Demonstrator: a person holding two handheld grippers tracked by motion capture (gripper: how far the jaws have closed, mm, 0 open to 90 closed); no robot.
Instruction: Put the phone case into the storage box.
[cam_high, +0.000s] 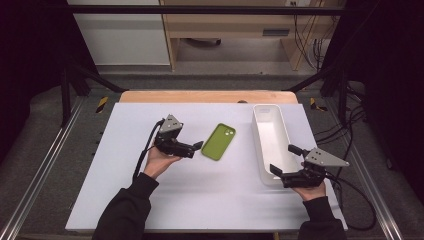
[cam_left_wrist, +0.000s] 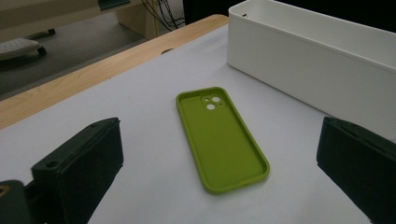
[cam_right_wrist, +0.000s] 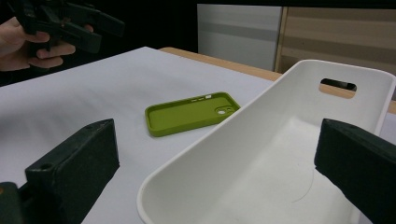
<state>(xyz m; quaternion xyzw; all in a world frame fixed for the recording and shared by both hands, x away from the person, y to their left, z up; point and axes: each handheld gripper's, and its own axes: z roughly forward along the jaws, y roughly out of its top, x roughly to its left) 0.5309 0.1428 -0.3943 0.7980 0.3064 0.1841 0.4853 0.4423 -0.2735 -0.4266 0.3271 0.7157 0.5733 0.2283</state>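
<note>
A lime-green phone case (cam_high: 219, 141) lies hollow side up near the middle of the white table mat (cam_high: 150, 195). My left gripper (cam_high: 196, 149) is open just to its left, jaws pointing at it without touching. In the left gripper view the phone case (cam_left_wrist: 219, 140) lies between and beyond the wide-apart jaws of the left gripper (cam_left_wrist: 224, 156). A long white bin (cam_high: 270, 145) stands empty to the right of the case. My right gripper (cam_high: 284, 160) hangs open over the bin's near end. In the right gripper view its jaws (cam_right_wrist: 219, 163) straddle the bin's rim (cam_right_wrist: 210, 140), with the phone case (cam_right_wrist: 191, 113) beyond.
A wooden table edge (cam_high: 200, 96) runs along the far side of the mat. Cables trail from both grippers. The other hand with the left gripper (cam_right_wrist: 70, 23) appears at the top left of the right gripper view. Dark frame rails flank the table.
</note>
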